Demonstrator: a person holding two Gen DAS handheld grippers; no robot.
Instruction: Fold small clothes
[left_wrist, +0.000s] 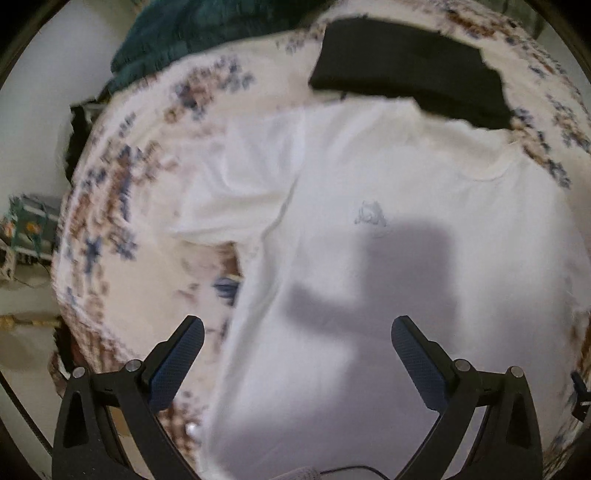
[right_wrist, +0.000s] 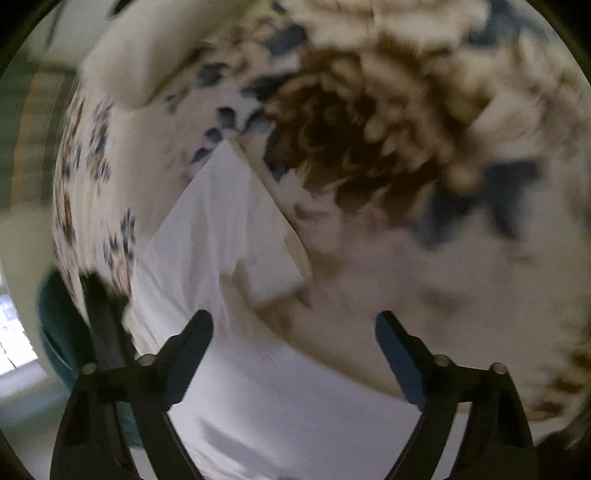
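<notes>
Both grippers gape, holding nothing. The left gripper (left_wrist: 297, 328) overlooks the white T-shirt (left_wrist: 388, 258), a black garment (left_wrist: 406, 70) at 12 o'clock; the right gripper (right_wrist: 294, 325) sees only a sleeve (right_wrist: 229, 229) on the floral blanket (right_wrist: 461, 295).

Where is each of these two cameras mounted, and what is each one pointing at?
Left wrist: sits on the left gripper, looking down along its open fingers at a white T-shirt spread on a floral blanket; a black garment lies beyond.
Right wrist: sits on the right gripper, fingers open, looking at the T-shirt's sleeve and the blanket.
Shared: shirt and blanket.
</notes>
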